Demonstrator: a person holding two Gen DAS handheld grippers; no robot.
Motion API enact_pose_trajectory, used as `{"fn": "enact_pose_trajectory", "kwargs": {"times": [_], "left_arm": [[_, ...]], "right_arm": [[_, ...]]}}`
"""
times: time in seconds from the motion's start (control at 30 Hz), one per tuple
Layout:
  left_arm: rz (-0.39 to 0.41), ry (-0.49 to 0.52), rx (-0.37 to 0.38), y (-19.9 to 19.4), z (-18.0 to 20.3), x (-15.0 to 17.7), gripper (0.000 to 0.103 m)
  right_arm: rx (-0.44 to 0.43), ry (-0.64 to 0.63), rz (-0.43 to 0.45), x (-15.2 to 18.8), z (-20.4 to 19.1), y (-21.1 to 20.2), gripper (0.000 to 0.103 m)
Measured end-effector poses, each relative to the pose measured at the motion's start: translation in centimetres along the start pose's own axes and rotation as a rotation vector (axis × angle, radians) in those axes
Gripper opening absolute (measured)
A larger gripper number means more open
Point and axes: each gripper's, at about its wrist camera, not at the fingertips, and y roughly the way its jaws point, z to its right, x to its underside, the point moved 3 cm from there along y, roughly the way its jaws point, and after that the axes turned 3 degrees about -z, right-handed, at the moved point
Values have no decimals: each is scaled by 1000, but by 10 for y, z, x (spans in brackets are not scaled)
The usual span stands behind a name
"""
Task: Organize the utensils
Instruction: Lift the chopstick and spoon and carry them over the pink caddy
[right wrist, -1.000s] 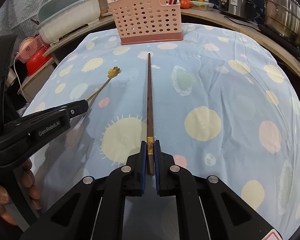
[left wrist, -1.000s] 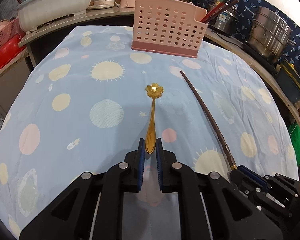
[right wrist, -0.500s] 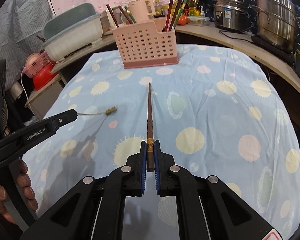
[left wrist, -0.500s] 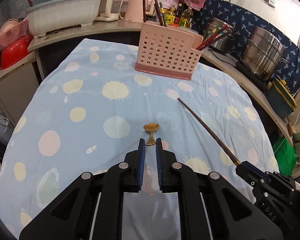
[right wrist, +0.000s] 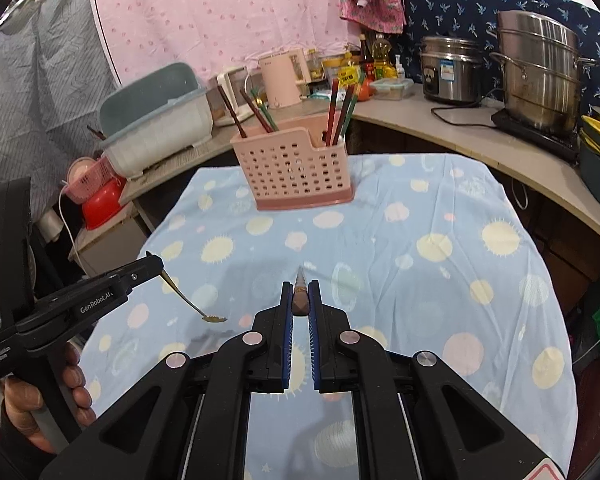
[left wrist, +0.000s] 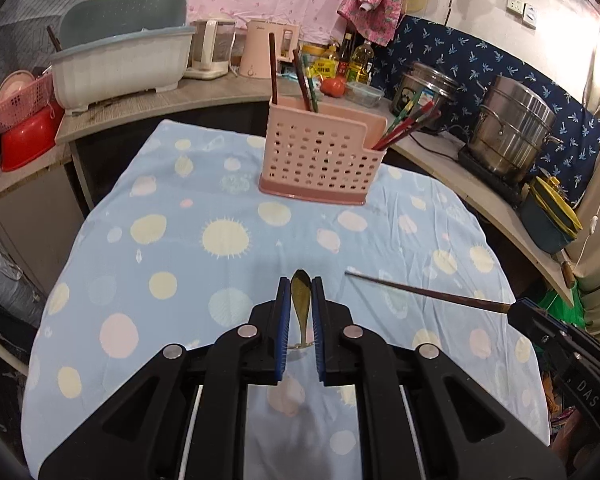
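Over on the left a hand is gripping the handle of the left gripper; its blue pads are pinching the gold spoon by the handle end, and the spoon is hanging clear of the cloth, slanting down to the right with its flower-shaped bowl lowest; beside it, the right gripper is clamping the thick end of a dark chopstick, its blue pads closed on the stick, which is pointing away from the jaws, level above the cloth and not touching it; in the right wrist view only its foreshortened end is showing between the jaws; further back, near the far edge of the cloth, the pink holder is standing upright, well apart from both grippers; a few chopsticks are leaning in its taller left part and a red and green bunch is leaning out of the lower right part; on the far right, steel pots are sitting on the counter.
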Motion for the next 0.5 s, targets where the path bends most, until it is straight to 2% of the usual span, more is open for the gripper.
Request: {"fn": "enact_pose_trajectory", "kwargs": {"times": [0.5], "left_arm": [[74, 50, -9, -13, 18, -71, 10]], "right_arm": [[-24, -32, 115, -71, -5, -22, 7]]}}
